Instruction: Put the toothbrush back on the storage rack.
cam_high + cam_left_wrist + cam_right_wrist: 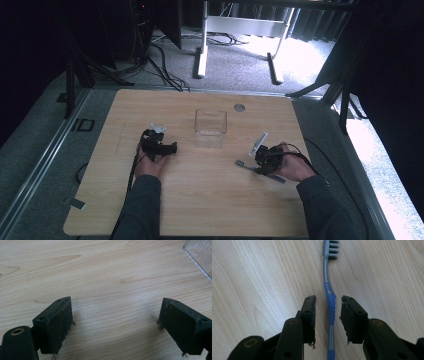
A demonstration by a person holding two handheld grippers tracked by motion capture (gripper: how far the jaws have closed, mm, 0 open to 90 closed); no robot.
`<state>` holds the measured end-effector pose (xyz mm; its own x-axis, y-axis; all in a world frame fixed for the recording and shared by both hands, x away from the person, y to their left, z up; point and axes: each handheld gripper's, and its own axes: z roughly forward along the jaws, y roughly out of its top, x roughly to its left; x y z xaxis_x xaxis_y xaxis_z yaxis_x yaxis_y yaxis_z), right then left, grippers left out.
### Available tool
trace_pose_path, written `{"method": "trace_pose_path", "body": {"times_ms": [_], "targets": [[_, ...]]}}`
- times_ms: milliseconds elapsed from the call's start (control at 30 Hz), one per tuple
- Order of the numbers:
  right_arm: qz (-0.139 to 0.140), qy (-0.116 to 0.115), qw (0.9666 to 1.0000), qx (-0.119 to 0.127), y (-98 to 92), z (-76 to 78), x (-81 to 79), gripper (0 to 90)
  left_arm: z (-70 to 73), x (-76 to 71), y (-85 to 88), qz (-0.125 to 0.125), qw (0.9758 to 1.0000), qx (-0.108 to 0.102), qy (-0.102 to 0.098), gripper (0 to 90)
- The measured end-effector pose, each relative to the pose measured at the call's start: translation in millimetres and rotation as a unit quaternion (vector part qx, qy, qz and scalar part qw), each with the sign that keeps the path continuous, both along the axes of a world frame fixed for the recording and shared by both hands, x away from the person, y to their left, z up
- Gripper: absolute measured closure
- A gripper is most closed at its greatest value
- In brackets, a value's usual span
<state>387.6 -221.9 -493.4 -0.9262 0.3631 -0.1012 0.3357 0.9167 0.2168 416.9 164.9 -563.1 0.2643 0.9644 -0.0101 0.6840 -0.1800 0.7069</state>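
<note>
Toothbrush (pixel 329 302) is being straddled by the right gripper (pixel 328 315) rn. Jaws are being held roughly half open, one on each side of the blue handle, w/ a small gap visible on both sides, so nothing's actually being pinched yet. Brush is lying flat on the wooden table (pixel 210 200), bristle head pointing to 12 o'clock in the right gripper view, handle running down to 6. In the high view it's sitting at about 4 o'clock from the clear plastic box (pixel 210 128), near it but apart.

Left gripper (pixel 115 322) is being held w/ jaws spread wide, nothing btwn them but bare tabletop. A corner of the box is being caught at 1 o'clock in the left gripper view.
</note>
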Motion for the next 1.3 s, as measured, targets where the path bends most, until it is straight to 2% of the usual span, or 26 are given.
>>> {"method": "trace_pose_path", "body": {"times_ms": [267,400,900,1033,1300], "targets": [[0.004,0.017,0.9997,-0.019,5.9,-2.8,4.4,65.0,0.0,0.0,0.0,0.000,1.0000,0.000,0.000,12.3],[0.010,0.021,0.9990,-0.037,9.3,-4.5,6.3,65.3,0.0,0.0,0.0,0.000,1.0000,0.000,0.000,12.3],[0.015,0.039,0.9973,-0.061,11.5,-11.4,13.2,71.8,0.0,0.0,0.0,0.000,1.0000,0.000,0.000,12.3],[0.014,0.040,0.9966,-0.071,11.2,-13.6,14.4,72.4,0.0,0.0,0.0,0.000,1.0000,0.000,0.000,12.3],[0.010,0.042,0.9961,-0.077,10.4,-16.0,16.4,74.4,0.0,0.0,0.0,0.000,1.0000,0.000,0.000,12.3]]}}
